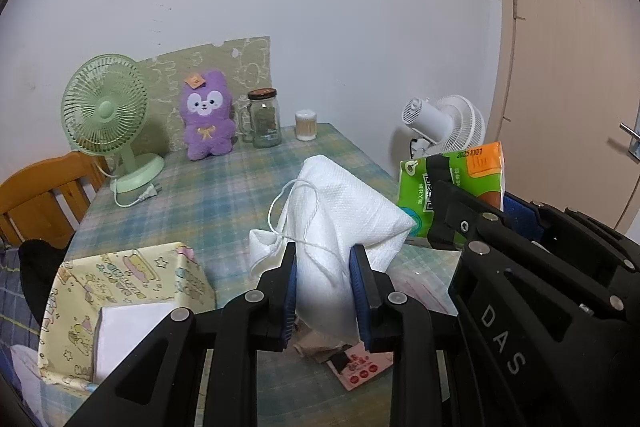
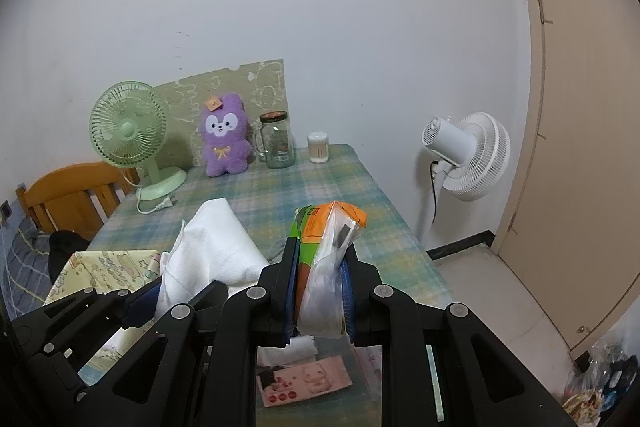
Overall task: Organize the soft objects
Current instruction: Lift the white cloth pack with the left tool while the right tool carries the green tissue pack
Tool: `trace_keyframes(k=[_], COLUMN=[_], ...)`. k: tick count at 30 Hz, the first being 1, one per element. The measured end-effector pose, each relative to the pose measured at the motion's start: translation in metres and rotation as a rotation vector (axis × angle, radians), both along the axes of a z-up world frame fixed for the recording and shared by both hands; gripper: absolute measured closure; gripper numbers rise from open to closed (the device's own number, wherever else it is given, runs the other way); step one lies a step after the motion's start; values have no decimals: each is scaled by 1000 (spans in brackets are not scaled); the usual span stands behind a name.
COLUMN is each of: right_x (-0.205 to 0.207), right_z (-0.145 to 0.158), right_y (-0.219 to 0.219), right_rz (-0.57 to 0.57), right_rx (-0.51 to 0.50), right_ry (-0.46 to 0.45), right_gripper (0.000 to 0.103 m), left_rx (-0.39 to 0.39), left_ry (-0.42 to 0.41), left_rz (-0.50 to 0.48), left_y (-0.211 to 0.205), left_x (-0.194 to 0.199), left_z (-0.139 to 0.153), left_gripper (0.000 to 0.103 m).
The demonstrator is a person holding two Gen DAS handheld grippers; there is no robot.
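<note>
Over the plaid-covered surface (image 1: 224, 195), with the purple plush (image 1: 206, 121) at the back wall, your left gripper (image 1: 323, 291) has its jaws clamped on a white cloth bag (image 1: 344, 219) held aloft, while your right gripper (image 2: 320, 291) pinches a green-and-orange tissue pack (image 2: 320, 227) beside it.

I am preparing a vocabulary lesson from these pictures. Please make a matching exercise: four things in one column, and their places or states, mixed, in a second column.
Things:
1. white cloth pouch
2. green and orange tissue pack
3. purple plush bunny
4. glass jar

Places or states:
A. sits against the patterned board
B. held in the right hand-held gripper
C. stands right of the plush, lid on
D. held in the left hand-held gripper

Pairs: 1-D, 2-B, 3-A, 4-C
</note>
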State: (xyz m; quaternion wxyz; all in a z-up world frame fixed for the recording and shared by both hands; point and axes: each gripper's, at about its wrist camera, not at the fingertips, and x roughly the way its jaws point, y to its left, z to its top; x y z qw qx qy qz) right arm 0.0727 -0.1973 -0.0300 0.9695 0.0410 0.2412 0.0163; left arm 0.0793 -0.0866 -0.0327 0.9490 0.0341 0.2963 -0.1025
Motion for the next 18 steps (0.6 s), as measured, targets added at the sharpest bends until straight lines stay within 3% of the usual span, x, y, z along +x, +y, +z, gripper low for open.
trace_keyframes(k=[18], right_x=[5], right_z=[8], right_y=[59], right_rz=[54], right_rx=[-4], right_ry=[-12], right_gripper=[81], left_rx=[-3], left_ry=[-22], left_rz=[64], left_y=[59], left_x=[0], left_z=[6], left_gripper=[79])
